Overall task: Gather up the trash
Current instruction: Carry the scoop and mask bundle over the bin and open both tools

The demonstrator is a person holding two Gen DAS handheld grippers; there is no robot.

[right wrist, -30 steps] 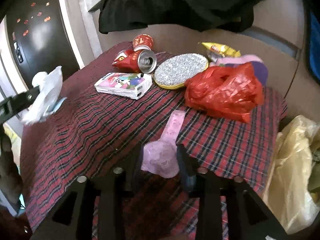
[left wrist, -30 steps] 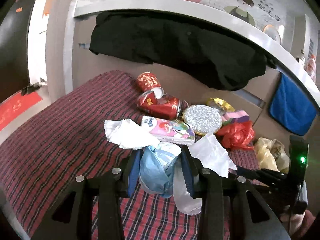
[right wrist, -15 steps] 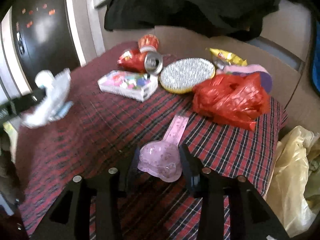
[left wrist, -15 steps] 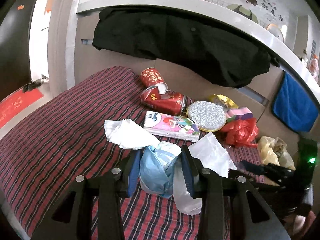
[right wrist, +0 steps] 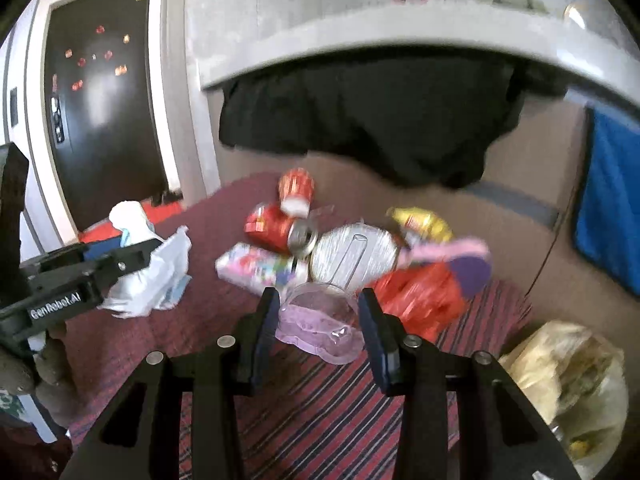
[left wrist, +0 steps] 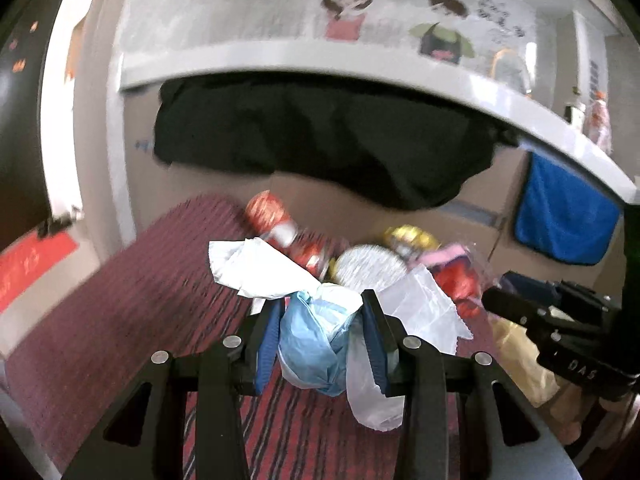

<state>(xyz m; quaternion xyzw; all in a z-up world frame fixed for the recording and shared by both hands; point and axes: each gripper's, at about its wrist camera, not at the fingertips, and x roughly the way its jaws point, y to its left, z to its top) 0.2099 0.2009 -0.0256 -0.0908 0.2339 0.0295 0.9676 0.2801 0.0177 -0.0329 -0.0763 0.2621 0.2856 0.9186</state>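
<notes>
Both grippers have risen since the earlier frame, lifting their loads off the plaid-covered desk [right wrist: 400,412]. I hold the left gripper [left wrist: 320,344] clenched on a crumpled blue-and-white tissue wad [left wrist: 316,344], soft and baggy. The right gripper [right wrist: 316,332] grasps a translucent pink plastic scoop [right wrist: 320,328], rigid, with a long handle. Progress, as I judge it: two items collected, none bagged. Behind the scoop remain dented red cans [right wrist: 276,228], a tissue pack [right wrist: 256,270] and a glittery round lid [right wrist: 352,256]; the yellow trash bag [right wrist: 568,376] sits right of it.
</notes>
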